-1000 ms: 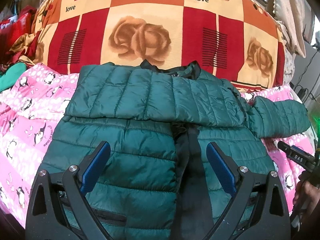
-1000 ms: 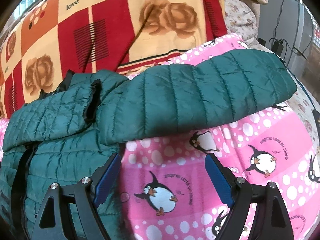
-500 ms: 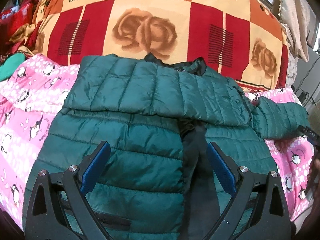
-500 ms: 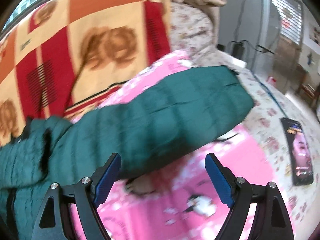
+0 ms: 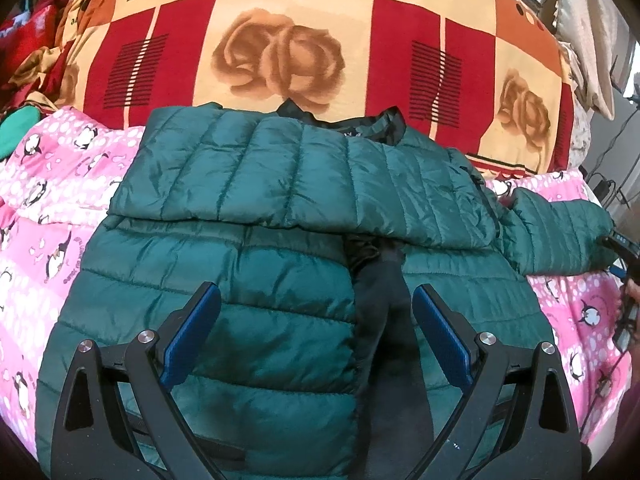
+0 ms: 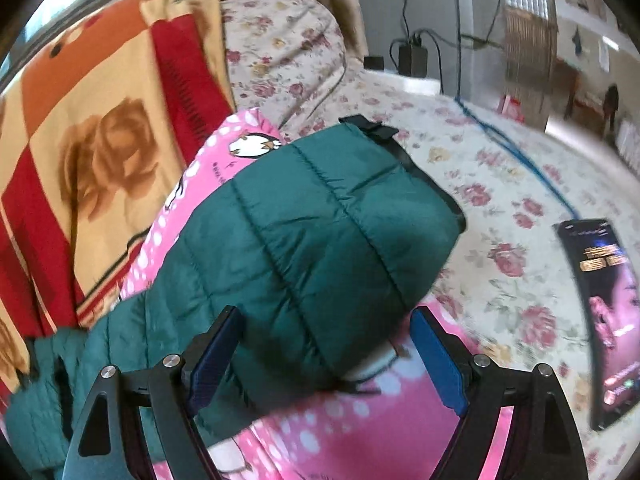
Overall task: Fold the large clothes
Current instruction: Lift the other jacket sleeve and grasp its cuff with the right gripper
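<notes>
- One green puffer jacket lies front-up on the pink penguin blanket, its collar toward the rose-patterned blanket that rises behind it. All places below are given from this jacket.
- Left of the jacket, only the pink penguin blanket and a heap of red cloth at the far edge show.
- Over the jacket's lower front hangs the left claw, jaws wide, nothing between the pads, straddling the dark zip strip.
- One sleeve is already folded across the jacket's chest, lying flat from shoulder to shoulder.
- Right of the jacket's body the second sleeve sticks out sideways, its black-edged cuff toward the floral bedsheet.
- The right claw hovers at this sleeve near the cuff end, jaws wide; the padded cloth sits between the pads, but I cannot tell that they touch it.
- Judged step in hand: taking the outstretched sleeve to fold it in. To do it well, close on the cuff end through both layers, lift just clear of the blanket, carry it across the chest on top of the folded sleeve, and lay it level. The left claw could press the body down so it does not drag.
- Right of the sleeve, one phone lies lit on the bedsheet.
- Count: one jacket, two sleeves, two claws, one phone.
</notes>
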